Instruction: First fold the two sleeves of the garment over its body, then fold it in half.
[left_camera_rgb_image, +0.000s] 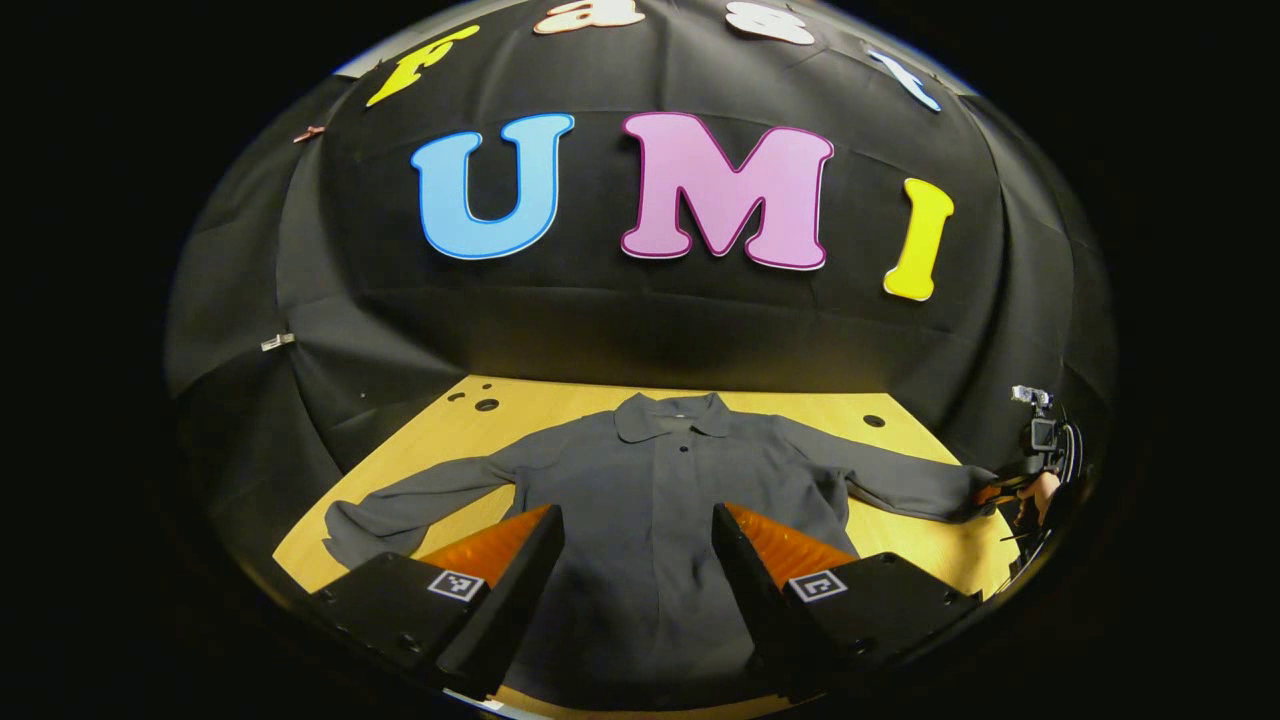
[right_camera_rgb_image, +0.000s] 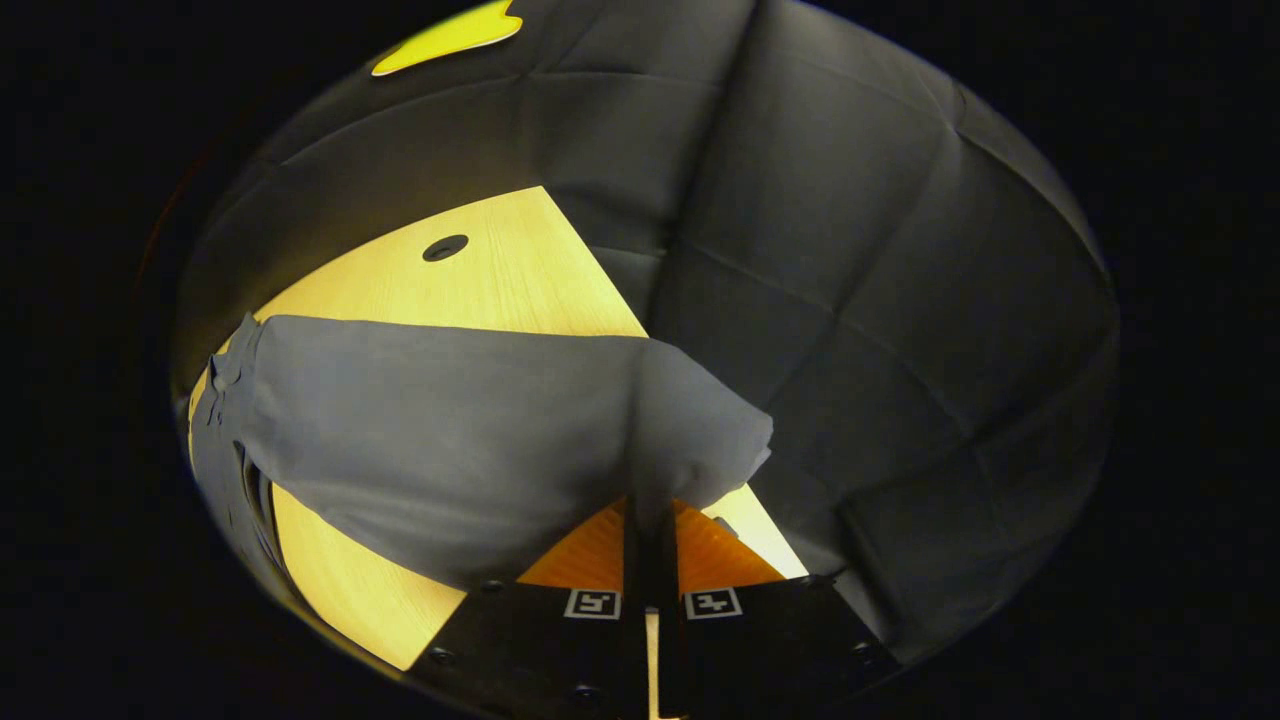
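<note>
A dark grey collared shirt (left_camera_rgb_image: 650, 480) lies face up on the wooden table (left_camera_rgb_image: 900, 545), both sleeves spread outward. My left gripper (left_camera_rgb_image: 637, 520) hovers open above the shirt's lower body, with cloth visible between its fingers but not pinched. In the left gripper view, my right gripper (left_camera_rgb_image: 1000, 492) is at the far right, at the cuff end of the sleeve (left_camera_rgb_image: 900, 480), held by a hand. In the right gripper view, that sleeve (right_camera_rgb_image: 480, 430) drapes from my right gripper (right_camera_rgb_image: 650, 520), whose jaws are closed on the cuff, lifting it off the table (right_camera_rgb_image: 490, 270).
The booth's black cloth wall (left_camera_rgb_image: 640, 330) rises right behind the table's far edge and wraps round both sides. Small dark holes (left_camera_rgb_image: 487, 404) dot the tabletop near the back corners. The other sleeve (left_camera_rgb_image: 400, 510) lies flat toward the table's left edge.
</note>
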